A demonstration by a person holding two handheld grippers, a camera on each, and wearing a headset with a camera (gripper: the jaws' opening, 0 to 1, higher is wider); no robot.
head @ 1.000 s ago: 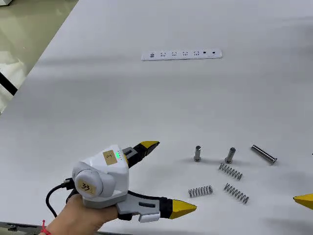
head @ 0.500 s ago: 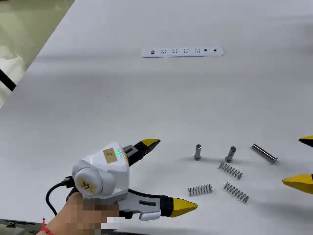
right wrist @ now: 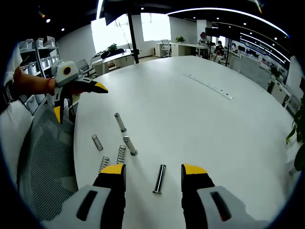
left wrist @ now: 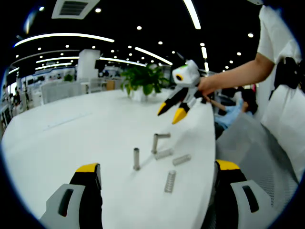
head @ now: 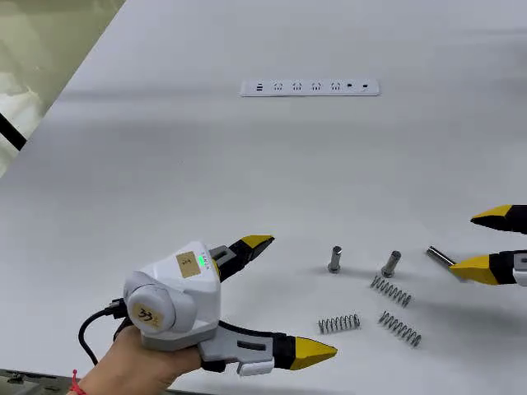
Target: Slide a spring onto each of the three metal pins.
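Observation:
Two steel pins (head: 334,258) (head: 391,263) stand upright on the white table (head: 247,164). A third pin (head: 439,256) lies flat to their right. Three springs (head: 338,323) (head: 389,290) (head: 399,327) lie loose just in front of the pins. My right gripper (head: 473,243) is open at the right edge, its jaws to either side of the lying pin (right wrist: 159,178). My left gripper (head: 286,297) is open and holds nothing, left of the pins (left wrist: 136,159) and springs (left wrist: 169,181).
A white power strip (head: 310,87) lies far back on the table. The table's near edge runs just below the left gripper. Plain white tabletop lies all around the parts. People and office desks show in the background of both gripper views.
My right gripper has come in from the right edge and moved up and left to the lying pin. The left gripper has stayed about where it was.

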